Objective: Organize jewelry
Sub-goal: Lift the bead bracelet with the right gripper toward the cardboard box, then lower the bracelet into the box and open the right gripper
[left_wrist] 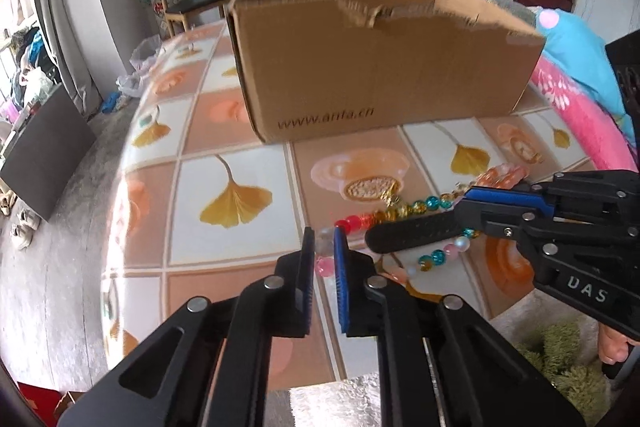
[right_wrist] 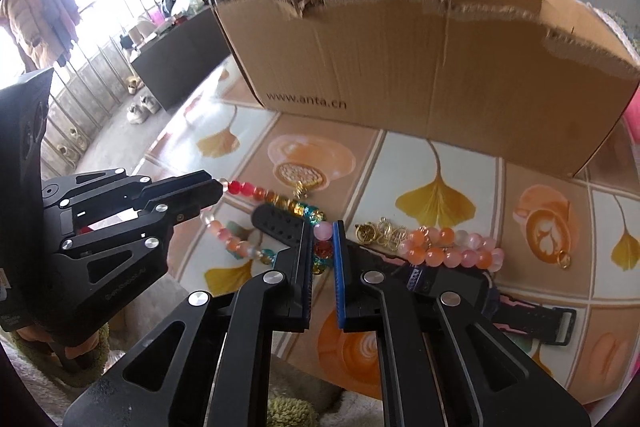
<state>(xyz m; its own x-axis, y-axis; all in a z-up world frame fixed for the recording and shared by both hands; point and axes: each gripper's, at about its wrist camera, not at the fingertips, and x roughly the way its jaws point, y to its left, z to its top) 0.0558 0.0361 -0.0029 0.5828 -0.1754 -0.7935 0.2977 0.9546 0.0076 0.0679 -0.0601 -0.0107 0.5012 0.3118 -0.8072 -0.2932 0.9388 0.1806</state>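
A: Beaded bracelet (right_wrist: 256, 193), the mixed one with red, amber and teal beads — where is it?

B: Left of centre in the right wrist view, strung between both tools. The left gripper (right_wrist: 218, 187) comes in from the left edge and is pinched on the end by the red beads. The right gripper (right_wrist: 323, 239), bottom centre, has its pads nearly together with a pink bead and a red bead between them.

A: So both are clamped on the same strand?

B: It looks so. In the left wrist view a pale bead sits between the left tool's pads, and the strand runs right toward the other tool.

A: What else is waiting?

B: Moving right on the ginkgo-print tablecloth (right_wrist: 436, 163): a gold charm bracelet (right_wrist: 380, 233), then a peach and pink bead bracelet (right_wrist: 452, 251), and a black watch (right_wrist: 520, 315) at lower right.

A: And the cardboard box (right_wrist: 400, 67)?

B: Upper centre, open-topped; its inside is hidden. I judge the sorting barely begun, with all visible pieces outside it.
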